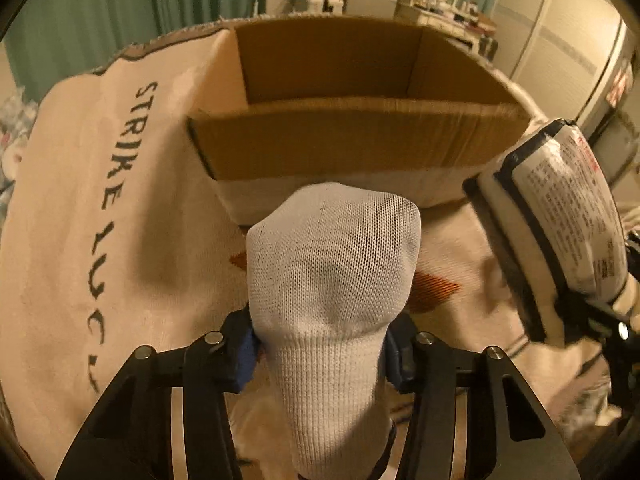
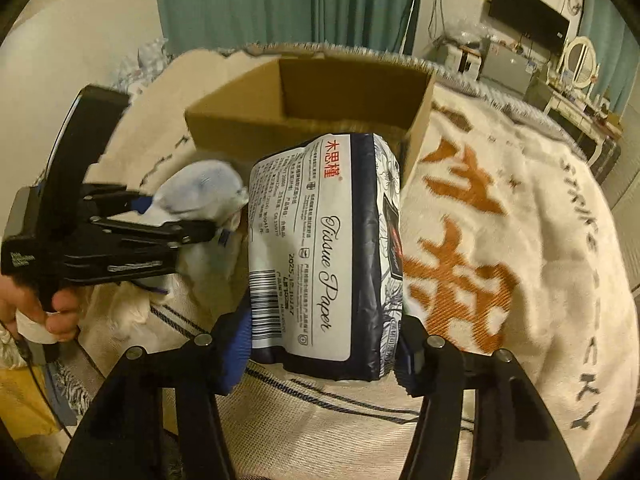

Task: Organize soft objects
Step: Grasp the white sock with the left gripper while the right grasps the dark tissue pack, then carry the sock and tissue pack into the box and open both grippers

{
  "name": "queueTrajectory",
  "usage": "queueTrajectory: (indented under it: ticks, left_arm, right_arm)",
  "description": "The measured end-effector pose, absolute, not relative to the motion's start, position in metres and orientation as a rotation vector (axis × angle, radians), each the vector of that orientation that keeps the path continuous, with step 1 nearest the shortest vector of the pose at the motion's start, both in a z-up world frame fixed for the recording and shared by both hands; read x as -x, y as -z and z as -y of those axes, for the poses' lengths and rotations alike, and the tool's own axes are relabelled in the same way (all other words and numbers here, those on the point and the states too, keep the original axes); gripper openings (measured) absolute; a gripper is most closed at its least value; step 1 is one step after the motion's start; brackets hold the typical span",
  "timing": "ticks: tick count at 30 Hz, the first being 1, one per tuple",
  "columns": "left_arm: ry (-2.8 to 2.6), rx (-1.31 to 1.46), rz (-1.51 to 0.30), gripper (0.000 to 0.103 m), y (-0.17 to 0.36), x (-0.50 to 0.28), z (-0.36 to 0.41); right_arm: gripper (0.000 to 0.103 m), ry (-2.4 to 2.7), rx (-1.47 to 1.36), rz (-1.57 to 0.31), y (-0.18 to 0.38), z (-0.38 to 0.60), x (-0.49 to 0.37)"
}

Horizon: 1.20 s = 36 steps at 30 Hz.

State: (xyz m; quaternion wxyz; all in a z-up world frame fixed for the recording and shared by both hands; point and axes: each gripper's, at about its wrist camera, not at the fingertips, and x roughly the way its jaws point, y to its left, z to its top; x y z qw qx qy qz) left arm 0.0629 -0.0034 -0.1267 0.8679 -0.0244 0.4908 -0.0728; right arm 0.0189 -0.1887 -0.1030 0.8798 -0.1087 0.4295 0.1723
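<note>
Hovering above the blanket [image 2: 520,208] just short of the open box [image 1: 344,136], one sock [image 1: 332,280] is clamped in the left tongs [image 1: 320,350] and one tissue pack [image 2: 324,248] is clamped in the right tongs [image 2: 324,354]. Both are carried raised and aimed at the box, probably so that they can be dropped over its near wall. Counted in view are one sock, one pack, one box and two tongs, and nothing can be made out inside the box.
</note>
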Motion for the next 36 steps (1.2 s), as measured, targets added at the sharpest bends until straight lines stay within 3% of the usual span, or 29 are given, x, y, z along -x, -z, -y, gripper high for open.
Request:
queueTrajectory:
  ticks: [8, 15, 27, 30, 34, 36]
  left_arm:
    - [0.205, 0.064, -0.873, 0.049, 0.029, -0.059, -0.007]
    - [0.159, 0.038, -0.786, 0.049, -0.021, -0.121, -0.015]
    - [0.116, -0.026, -0.885, 0.049, 0.067, -0.200, -0.013]
    - [0.123, -0.051, -0.873, 0.053, 0.071, -0.200, -0.010]
    - [0.145, -0.051, -0.872, 0.063, 0.060, -0.198, -0.006]
    - [0.132, -0.055, -0.869, 0.066, 0.047, -0.197, -0.004]
  right_arm:
    - [0.057, -0.339, 0.162, -0.767, 0.022, 0.195, -0.037]
    - [0.057, -0.349, 0.179, -0.706, -0.032, 0.176, -0.096]
    - [0.058, -0.318, 0.111, -0.815, 0.038, 0.154, -0.196]
    - [0.063, -0.304, 0.078, -0.841, 0.056, 0.162, -0.200]
    - [0.079, -0.286, 0.058, -0.840, 0.054, 0.177, -0.195]
    - [0.080, -0.282, 0.067, -0.815, 0.041, 0.182, -0.187]
